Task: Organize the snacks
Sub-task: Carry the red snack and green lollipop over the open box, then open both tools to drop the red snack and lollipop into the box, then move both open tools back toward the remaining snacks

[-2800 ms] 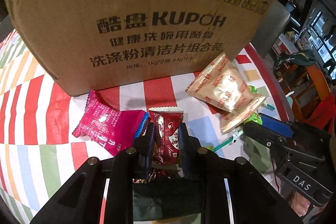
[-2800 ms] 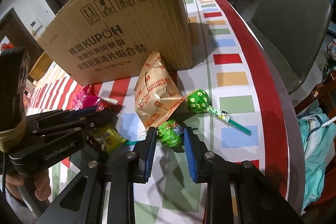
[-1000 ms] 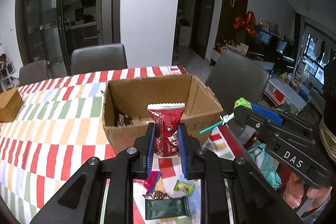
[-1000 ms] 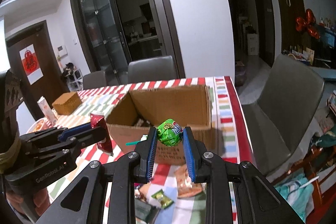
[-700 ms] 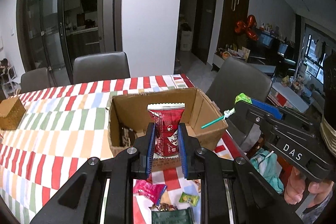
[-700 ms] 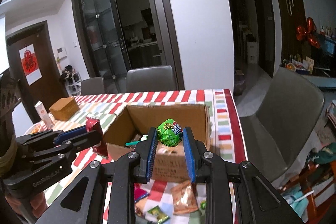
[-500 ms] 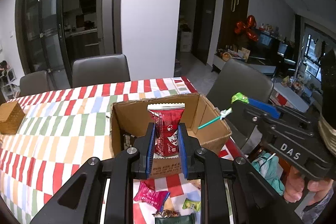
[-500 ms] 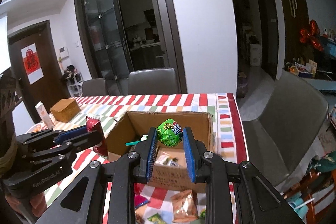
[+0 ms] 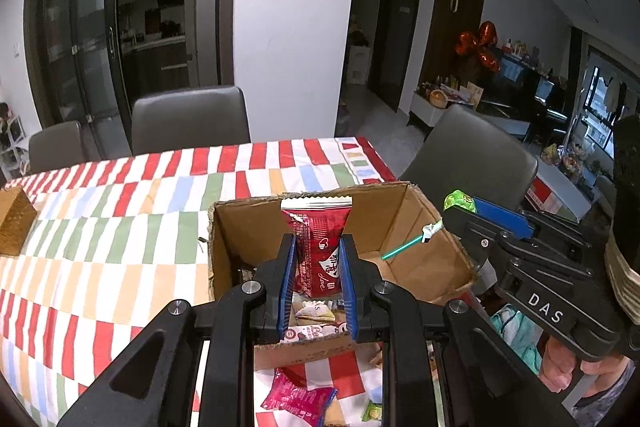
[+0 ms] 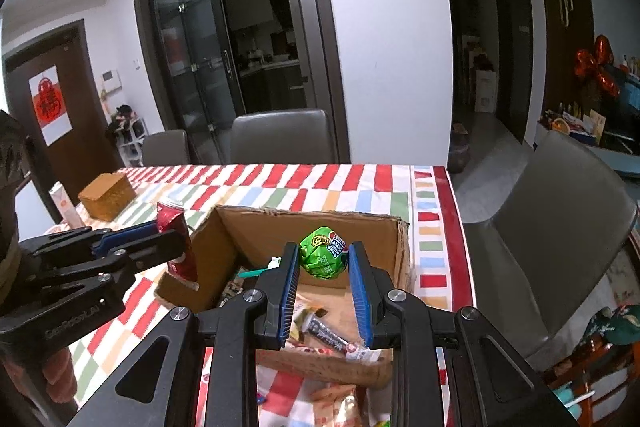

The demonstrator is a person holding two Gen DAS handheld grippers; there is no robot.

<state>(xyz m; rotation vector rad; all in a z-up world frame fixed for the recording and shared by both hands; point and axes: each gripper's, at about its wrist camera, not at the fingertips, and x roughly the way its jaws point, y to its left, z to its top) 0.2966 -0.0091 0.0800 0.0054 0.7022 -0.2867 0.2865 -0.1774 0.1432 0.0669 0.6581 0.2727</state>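
My left gripper (image 9: 317,255) is shut on a red snack packet (image 9: 316,247) and holds it upright above the open cardboard box (image 9: 424,227). My right gripper (image 10: 323,259) is shut on a green lollipop (image 10: 324,257), stick pointing left, above the same box (image 10: 380,231). The box holds several wrapped snacks (image 10: 320,327). In the left wrist view the right gripper (image 9: 472,213) with the lollipop (image 9: 458,201) hangs over the box's right wall. In the right wrist view the left gripper (image 10: 160,239) with the red packet (image 10: 178,247) sits at the box's left wall.
The box stands on a striped tablecloth (image 9: 120,227). A pink packet (image 9: 296,399) and a small green candy (image 9: 372,411) lie in front of the box, and a tan biscuit bag (image 10: 340,403) too. A brown woven box (image 10: 106,195) is far left. Grey chairs (image 10: 560,247) surround the table.
Both grippers have risen from the table with their snacks and moved forward over the open box, which now shows from above. Both grips are unchanged.
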